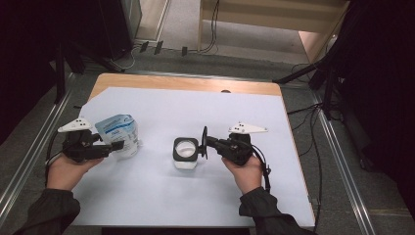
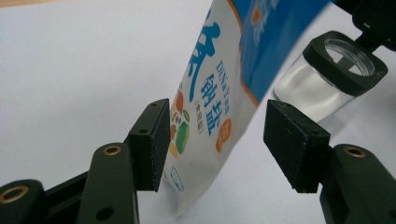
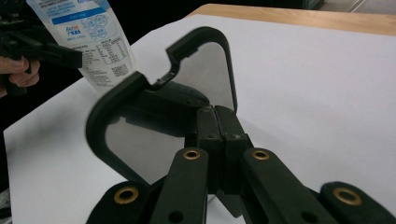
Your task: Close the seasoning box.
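Right gripper (image 3: 217, 135): nearest the lens in the right gripper view; jaws pressed together, clamped on a tab of the black jar lid (image 3: 163, 107); in the high view this gripper (image 1: 208, 142) sat in the person's right hand (image 1: 247, 171), right of centre on the bench.
Jar lid: black rounded frame with a clear window; held up on edge, off the jar; in the high view the lid (image 1: 203, 142) stood on edge just right of the jar.
Jar (image 1: 186, 152): clear glass with black square collar, mouth open, white contents inside; stood near the middle of the white sheet (image 1: 195, 205); in the left gripper view the jar (image 2: 327, 74) appeared tilted at upper right, beyond the pouch.
Left gripper (image 2: 217, 140): jaws part open; left pad at or against the pouch face, right pad clear of it with a gap; no firm pinch.
Left gripper, high view (image 1: 117, 145): held in the left hand (image 1: 68, 169), at the left side of the sheet, jaws pointing toward the pouch.
Salt pouch (image 2: 219, 93): white and blue stand-up bag with Chinese print; between the left jaws, standing about upright; in the high view the pouch (image 1: 119, 134) stood left of the jar, apart from it.
Pouch, right gripper view (image 3: 88, 42): upper left, back label facing the lens.
Bench (image 1: 186, 84): wood top, mostly covered by the white sheet.
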Action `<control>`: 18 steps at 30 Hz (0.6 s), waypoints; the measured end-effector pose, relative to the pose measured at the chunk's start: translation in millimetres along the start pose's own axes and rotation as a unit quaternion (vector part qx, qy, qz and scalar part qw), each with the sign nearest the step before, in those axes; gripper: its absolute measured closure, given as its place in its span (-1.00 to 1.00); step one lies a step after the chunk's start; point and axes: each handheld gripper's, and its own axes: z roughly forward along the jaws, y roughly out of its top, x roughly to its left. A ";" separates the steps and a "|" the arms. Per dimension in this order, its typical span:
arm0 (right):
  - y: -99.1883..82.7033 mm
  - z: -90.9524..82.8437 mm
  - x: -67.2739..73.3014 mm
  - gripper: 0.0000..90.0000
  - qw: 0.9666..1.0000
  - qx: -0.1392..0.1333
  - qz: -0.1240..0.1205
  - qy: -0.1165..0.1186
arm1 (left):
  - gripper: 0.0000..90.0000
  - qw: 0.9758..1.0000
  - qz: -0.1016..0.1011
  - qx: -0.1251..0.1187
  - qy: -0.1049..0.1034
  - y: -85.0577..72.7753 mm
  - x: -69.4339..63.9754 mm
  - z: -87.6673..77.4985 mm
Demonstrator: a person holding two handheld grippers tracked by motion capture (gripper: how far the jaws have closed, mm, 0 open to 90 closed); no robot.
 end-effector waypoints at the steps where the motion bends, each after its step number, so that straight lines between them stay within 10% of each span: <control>1: 0.2 1.3 -0.1 1.00 1.000 0.002 0.001 -0.001 | -0.05 1.000 0.001 0.004 0.001 -1.3 -0.9 -0.4; 18: 2.2 23.5 7.7 0.96 1.000 0.019 -0.016 0.004 | -0.06 1.000 -0.002 0.016 0.003 -18.1 -6.4 -4.7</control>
